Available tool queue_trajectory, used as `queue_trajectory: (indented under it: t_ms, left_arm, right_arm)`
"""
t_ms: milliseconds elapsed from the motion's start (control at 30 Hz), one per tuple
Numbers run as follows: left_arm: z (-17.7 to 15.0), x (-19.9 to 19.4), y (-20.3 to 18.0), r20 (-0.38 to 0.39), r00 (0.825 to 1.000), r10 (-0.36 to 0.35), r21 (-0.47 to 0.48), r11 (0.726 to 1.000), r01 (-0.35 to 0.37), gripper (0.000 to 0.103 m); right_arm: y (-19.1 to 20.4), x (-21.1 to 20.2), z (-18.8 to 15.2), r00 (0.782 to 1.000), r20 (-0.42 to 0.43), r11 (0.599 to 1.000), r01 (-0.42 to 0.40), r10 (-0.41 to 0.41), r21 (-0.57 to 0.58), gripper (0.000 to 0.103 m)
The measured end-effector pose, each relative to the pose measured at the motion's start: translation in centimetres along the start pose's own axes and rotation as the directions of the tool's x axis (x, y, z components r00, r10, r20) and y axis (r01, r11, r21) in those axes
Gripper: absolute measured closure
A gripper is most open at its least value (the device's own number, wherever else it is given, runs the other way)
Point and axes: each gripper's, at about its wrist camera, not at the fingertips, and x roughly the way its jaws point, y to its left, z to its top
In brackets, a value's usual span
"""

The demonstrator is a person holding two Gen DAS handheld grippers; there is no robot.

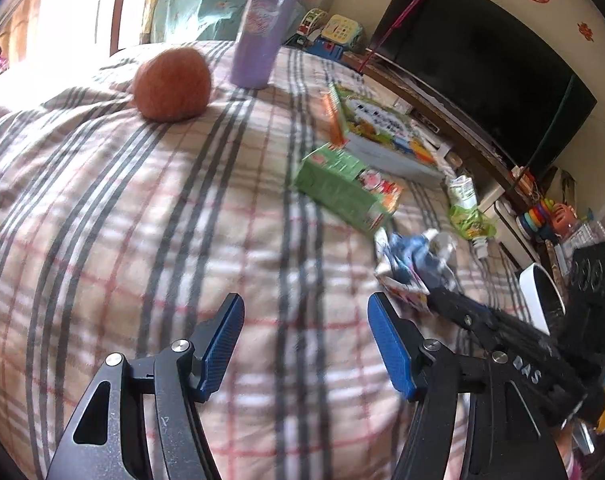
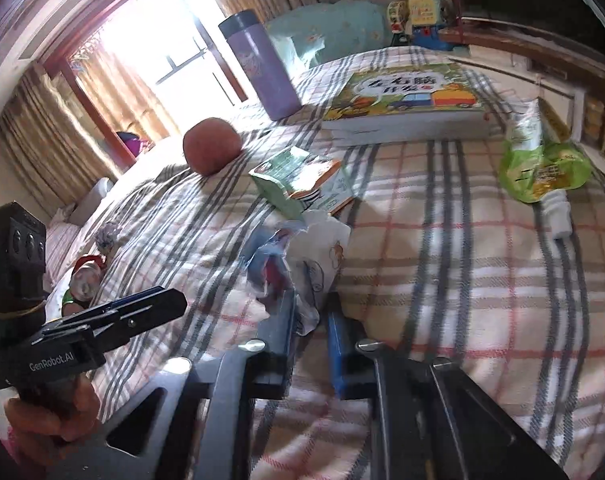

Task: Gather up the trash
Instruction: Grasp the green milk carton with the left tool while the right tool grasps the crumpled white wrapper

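pinching crumpled wrapper (image 2: 302,264) low on plaid blanket (image 2: 482,280): right gripper (image 2: 311,320), fingers narrow, pads pressed on wrapper's near edge. left gripper (image 1: 304,338) fingers wide, nothing between them, hovering over bare blanket just left of wrapper. green carton (image 2: 298,184) lies just beyond wrapper. green pouch (image 2: 542,168) well apart to right. orange ball (image 2: 211,146), purple tumbler (image 2: 262,68), picture book (image 2: 402,94) farther back.

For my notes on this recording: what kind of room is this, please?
Probably a bedroom in a home: a checked blanket over what looks like a bed, a curtained window, and a television beside children's toys.
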Motion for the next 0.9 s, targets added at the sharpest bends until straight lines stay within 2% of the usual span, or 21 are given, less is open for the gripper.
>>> queue_trajectory:
  t_ms: [233, 333, 433, 567, 633, 667, 733, 767, 900]
  left_arm:
    - [2.9, 3.4, -4.1, -0.001, 1.000, 0.009, 0.064, 0.998, -0.009, 0.026]
    - [4.4, 5.8, -6.2, 0.010, 0.996, 0.084, 0.085, 0.993, -0.085, 0.025]
    - [5.6, 7.7, -7.2, 0.012, 0.991, 0.134, 0.063, 0.989, -0.134, 0.025]
    - [6.6, 11.1, -7.3, -0.029, 0.968, 0.249, 0.011, 0.969, -0.248, 0.024]
    - [6.7, 12.5, -7.6, -0.036, 0.960, 0.277, 0.017, 0.961, -0.277, 0.026]
    - [6.5, 12.5, -7.6, -0.017, 0.960, 0.279, 0.038, 0.960, -0.278, 0.026]
    - [6.2, 12.6, -7.8, 0.003, 0.961, 0.275, 0.068, 0.959, -0.275, 0.045]
    - [6.0, 12.3, -7.7, 0.007, 0.965, 0.263, 0.083, 0.961, -0.262, 0.049]
    - [4.6, 10.2, -6.8, 0.003, 0.987, 0.160, 0.098, 0.982, -0.159, 0.050]
  right_arm:
    - [-2.8, -4.9, -1.1, 0.992, 0.086, 0.995, 0.082, -0.088, 0.063, 0.090]
    - [-4.3, -6.7, -1.7, 0.988, 0.102, 0.990, 0.108, -0.117, 0.088, 0.090]
    - [-5.9, -8.4, -2.3, 0.983, 0.121, 0.985, 0.126, -0.139, 0.116, 0.090]
    - [-7.3, -9.8, -2.7, 0.978, 0.141, 0.980, 0.134, -0.154, 0.145, 0.090]
    - [-7.6, -10.2, -3.0, 0.976, 0.147, 0.978, 0.138, -0.161, 0.154, 0.090]
    - [-7.6, -10.4, -3.2, 0.975, 0.149, 0.978, 0.139, -0.162, 0.157, 0.090]
    - [-7.8, -10.7, -3.4, 0.974, 0.153, 0.976, 0.143, -0.168, 0.162, 0.090]
    - [-7.9, -10.9, -3.5, 0.973, 0.154, 0.976, 0.145, -0.170, 0.161, 0.090]
    - [-8.0, -11.4, -3.4, 0.969, 0.173, 0.975, 0.148, -0.176, 0.164, 0.090]
